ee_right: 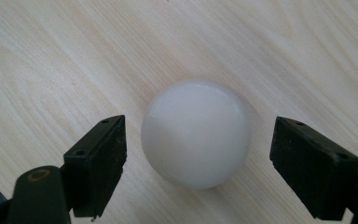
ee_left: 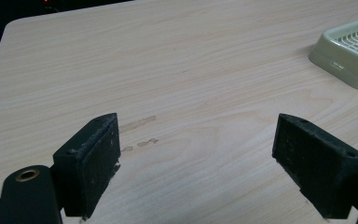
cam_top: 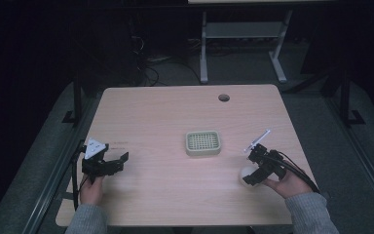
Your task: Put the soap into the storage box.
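Work in hand: the right hand-held gripper (cam_top: 254, 171) lines up on a white ball (ee_right: 196, 133) — most likely the start of a pick.

Ball: it rests on the bench (cam_top: 175, 112) at about 4 o'clock from the soap dish (cam_top: 203, 143), near the person's right edge of the bench. In the right gripper view it sits between the jaws, a little nearer the left one, touching neither.

Right hand-held gripper: released, jaws spread wider than the ball — set so the pads can close on its widest part rather than skid off the top.

Left hand-held gripper (ee_left: 196, 158): released too, nothing between its jaws, only bare wood. It is parked at about 9 o'clock from the dish, well apart from the ball, probably to keep out of the way.

Soap dish: pale green, slatted top, near the bench's middle — a likely place to put the ball, though that is a guess.

Risk: a smooth round ball may roll or squirt out if the jaws close off-centre.
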A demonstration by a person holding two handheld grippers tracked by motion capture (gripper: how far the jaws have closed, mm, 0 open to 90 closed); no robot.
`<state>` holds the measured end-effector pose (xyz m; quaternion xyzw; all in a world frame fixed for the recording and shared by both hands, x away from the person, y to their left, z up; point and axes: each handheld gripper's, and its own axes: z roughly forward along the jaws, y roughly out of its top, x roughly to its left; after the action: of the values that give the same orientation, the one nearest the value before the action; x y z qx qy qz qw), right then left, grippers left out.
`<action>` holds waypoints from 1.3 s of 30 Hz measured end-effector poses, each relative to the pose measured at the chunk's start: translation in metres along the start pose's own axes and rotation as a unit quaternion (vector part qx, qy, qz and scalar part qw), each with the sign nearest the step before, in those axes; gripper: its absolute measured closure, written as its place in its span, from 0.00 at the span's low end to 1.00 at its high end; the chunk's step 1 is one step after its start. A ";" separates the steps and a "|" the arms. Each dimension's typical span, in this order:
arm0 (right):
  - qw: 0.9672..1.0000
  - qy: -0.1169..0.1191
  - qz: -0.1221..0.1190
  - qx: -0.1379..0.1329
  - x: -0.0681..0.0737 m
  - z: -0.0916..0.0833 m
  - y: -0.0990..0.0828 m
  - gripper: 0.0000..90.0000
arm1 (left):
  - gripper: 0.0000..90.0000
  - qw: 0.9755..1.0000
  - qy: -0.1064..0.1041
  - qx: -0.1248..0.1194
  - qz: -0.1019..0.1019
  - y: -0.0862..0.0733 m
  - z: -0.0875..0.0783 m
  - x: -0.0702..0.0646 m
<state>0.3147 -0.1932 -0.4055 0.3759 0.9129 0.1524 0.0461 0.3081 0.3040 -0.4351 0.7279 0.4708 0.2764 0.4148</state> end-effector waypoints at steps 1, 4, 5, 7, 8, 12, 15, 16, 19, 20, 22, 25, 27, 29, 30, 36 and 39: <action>1.000 0.002 0.000 0.003 0.000 0.001 0.001 0.20 | 0.17 1.000 0.001 -0.002 0.001 0.000 0.000 0.000; 1.000 0.002 -0.002 0.008 0.001 0.005 0.002 0.19 | 0.16 1.000 0.003 -0.004 -0.003 0.000 -0.001 0.001; 1.000 0.003 -0.002 0.010 0.001 0.006 0.003 0.19 | 0.16 1.000 0.003 -0.004 -0.003 0.000 -0.001 0.001; 1.000 0.002 -0.004 0.013 0.001 0.008 0.004 0.19 | 0.17 1.000 0.002 -0.004 -0.003 0.000 -0.001 0.001; 1.000 0.002 -0.005 0.016 0.001 0.009 0.005 0.19 | 0.16 1.000 0.002 -0.004 -0.003 0.000 -0.001 0.001; 1.000 -0.005 -0.009 0.028 0.002 0.014 0.008 0.19 | 0.17 1.000 0.001 -0.002 0.000 0.000 0.000 0.001; 0.999 -0.005 -0.010 0.035 0.002 0.017 0.009 0.19 | 0.16 1.000 0.001 -0.003 0.000 0.000 -0.001 0.001; 0.999 -0.005 -0.010 0.035 0.002 0.017 0.009 0.19 | 0.16 1.000 0.001 -0.003 0.000 0.000 -0.001 0.001; 0.999 -0.005 -0.008 0.041 0.001 0.021 0.008 0.19 | 0.16 1.000 0.001 -0.002 0.000 0.000 -0.001 0.002; 0.999 -0.004 -0.007 0.045 0.001 0.023 0.008 0.19 | 0.16 1.000 0.001 -0.001 0.000 0.000 -0.001 0.002; 0.999 -0.005 -0.008 0.046 0.001 0.024 0.008 0.19 | 0.16 1.000 0.000 -0.002 0.000 0.000 0.000 0.001; 0.999 -0.003 -0.010 0.048 0.000 0.026 0.008 0.19 | 0.16 1.000 0.000 -0.002 -0.002 0.000 0.000 0.001; 0.999 -0.004 -0.012 0.051 0.000 0.028 0.008 0.19 | 0.17 1.000 0.000 0.000 -0.001 0.000 0.001 0.001; 0.998 -0.005 -0.012 0.056 0.000 0.029 0.009 0.19 | 0.17 1.000 0.001 -0.002 -0.003 0.000 0.000 0.001; 0.998 -0.006 -0.014 0.058 0.000 0.031 0.009 0.19 | 0.16 1.000 0.002 -0.002 -0.001 0.000 0.000 0.001; 0.998 -0.010 -0.016 0.068 0.000 0.038 0.009 0.20 | 0.17 1.000 0.002 0.000 -0.001 0.000 0.000 0.002; 0.997 -0.011 -0.018 0.072 0.000 0.040 0.009 0.20 | 0.16 1.000 0.001 -0.001 -0.002 0.000 0.000 0.001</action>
<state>0.3284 -0.1772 -0.4407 0.3636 0.9275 0.0813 0.0313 0.3086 0.3052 -0.4354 0.7264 0.4721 0.2771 0.4156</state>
